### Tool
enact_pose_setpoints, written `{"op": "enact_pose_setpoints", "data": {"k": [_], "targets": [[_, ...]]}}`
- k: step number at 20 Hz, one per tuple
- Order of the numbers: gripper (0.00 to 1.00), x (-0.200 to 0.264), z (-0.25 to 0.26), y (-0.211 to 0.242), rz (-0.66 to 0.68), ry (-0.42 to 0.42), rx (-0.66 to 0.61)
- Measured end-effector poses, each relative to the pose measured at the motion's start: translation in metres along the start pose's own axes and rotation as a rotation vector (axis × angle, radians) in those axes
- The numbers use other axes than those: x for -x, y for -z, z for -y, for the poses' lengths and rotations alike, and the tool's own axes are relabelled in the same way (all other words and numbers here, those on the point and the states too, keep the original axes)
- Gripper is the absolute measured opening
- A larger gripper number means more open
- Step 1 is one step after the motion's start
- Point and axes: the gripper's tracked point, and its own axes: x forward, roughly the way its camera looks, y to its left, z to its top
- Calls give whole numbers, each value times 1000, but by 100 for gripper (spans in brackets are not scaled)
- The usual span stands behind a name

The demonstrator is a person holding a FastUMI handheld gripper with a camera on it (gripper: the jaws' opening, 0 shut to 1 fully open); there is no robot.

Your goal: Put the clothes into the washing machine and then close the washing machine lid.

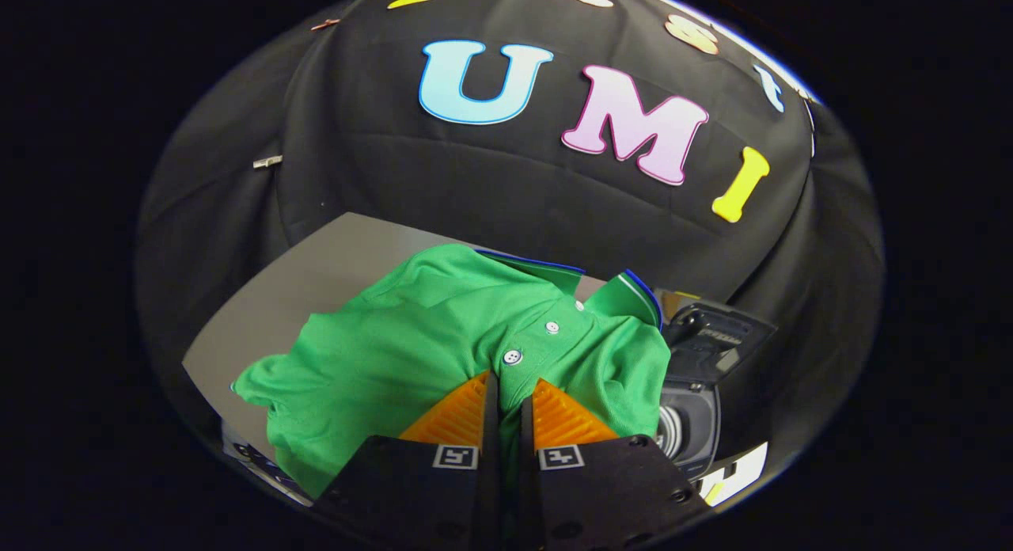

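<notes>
The shirt [443, 337] is bright green. It has a collar with a thin blue and white edge, and the collar flaps stand up at the far end. Two small white buttons sit in a row down the front, below the collar. One short sleeve sticks out to the left. The cloth is bunched and wrinkled, not flat.

The tongs [506, 397] are pressed nearly together, and a fold of the shirt is pinched between the two fingers [455, 416]. The pinched spot is on the front strip, just below the lower button. Most of the shirt spreads out ahead of the fingers and off to the left of them. It seems to hang from the tongs over the grey bench [316, 282], but I cannot tell if part of it touches the bench.

To the right of the shirt, just past its edge, is the washing machine [696, 393]. Its dark lid is tipped up and open, and a round opening shows below it.
</notes>
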Motion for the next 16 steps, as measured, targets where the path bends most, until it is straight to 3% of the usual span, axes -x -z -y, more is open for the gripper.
{"op": "enact_pose_setpoints", "data": {"k": [4, 9, 15, 16], "targets": [[14, 2, 3, 6, 33, 28, -4], [14, 1, 0, 4, 13, -90, -131], [13, 6, -3, -12, 12, -166, -70], [5, 14, 2, -18, 28, -163, -78]]}}
